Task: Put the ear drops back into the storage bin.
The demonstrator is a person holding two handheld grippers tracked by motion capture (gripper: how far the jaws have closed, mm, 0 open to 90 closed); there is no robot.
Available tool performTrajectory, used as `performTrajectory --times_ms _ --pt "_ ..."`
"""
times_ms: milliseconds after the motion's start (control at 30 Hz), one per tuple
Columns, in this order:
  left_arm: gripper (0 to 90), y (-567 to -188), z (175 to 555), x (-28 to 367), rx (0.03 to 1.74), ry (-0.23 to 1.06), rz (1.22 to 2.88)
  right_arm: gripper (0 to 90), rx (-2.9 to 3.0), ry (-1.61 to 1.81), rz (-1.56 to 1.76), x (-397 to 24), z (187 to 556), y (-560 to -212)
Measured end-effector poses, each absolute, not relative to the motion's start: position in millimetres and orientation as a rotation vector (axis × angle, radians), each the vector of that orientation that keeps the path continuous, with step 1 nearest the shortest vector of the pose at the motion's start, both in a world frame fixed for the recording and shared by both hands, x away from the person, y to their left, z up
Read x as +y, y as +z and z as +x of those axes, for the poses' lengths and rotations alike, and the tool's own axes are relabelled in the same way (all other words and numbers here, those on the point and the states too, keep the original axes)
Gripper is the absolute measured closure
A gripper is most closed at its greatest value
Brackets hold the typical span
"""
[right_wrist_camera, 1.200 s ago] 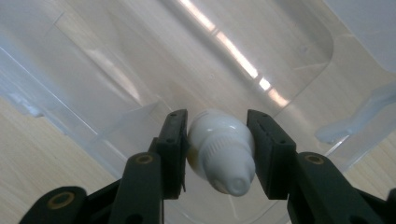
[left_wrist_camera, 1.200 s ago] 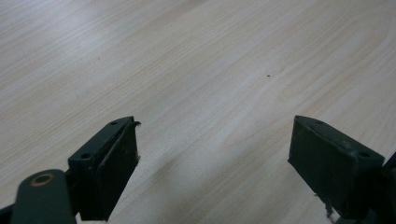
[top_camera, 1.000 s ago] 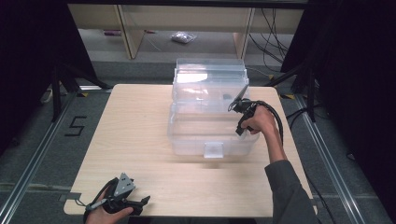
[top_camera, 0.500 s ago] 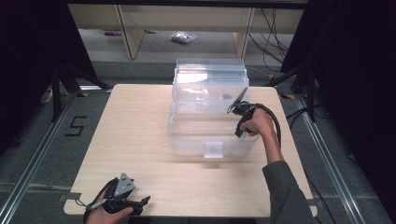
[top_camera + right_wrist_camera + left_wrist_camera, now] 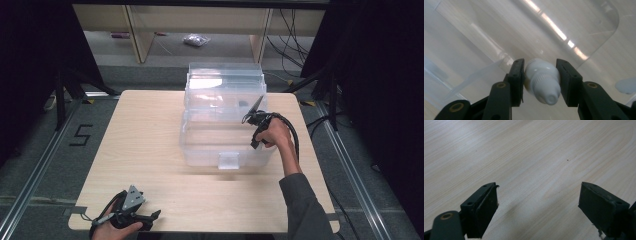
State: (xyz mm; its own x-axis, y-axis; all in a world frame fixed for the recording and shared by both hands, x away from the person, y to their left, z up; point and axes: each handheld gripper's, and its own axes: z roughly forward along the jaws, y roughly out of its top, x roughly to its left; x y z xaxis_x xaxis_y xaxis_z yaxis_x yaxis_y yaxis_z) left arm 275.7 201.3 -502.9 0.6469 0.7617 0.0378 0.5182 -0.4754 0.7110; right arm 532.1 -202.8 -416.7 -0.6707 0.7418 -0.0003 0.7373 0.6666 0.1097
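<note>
My right gripper (image 5: 540, 72) is shut on a small white tube with a ribbed screw cap (image 5: 541, 80), and the cap end points toward the camera. In the high view this right gripper (image 5: 255, 140) hangs over the right side of a clear plastic box (image 5: 200, 145) in the middle of the table. Its jaws point down into the box. The box's clear lid (image 5: 225, 82) stands raised at the back. My left gripper (image 5: 152, 217) rests at the table's front left corner. Its jaws are wide apart with nothing between them (image 5: 539, 195), just above bare wood.
The light wooden table (image 5: 145, 140) has free surface left of and in front of the box. A latch tab (image 5: 229, 160) sits on the box's front wall. Black frames, cables and a shelf stand behind the table.
</note>
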Motion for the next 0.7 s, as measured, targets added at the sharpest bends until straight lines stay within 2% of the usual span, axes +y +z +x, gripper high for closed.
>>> performTrajectory --times_ms 700 --pt "15.0 -502.9 275.7 201.2 0.988 0.462 2.184 60.1 2.833 0.154 1.290 -200.7 533.2 -427.2"
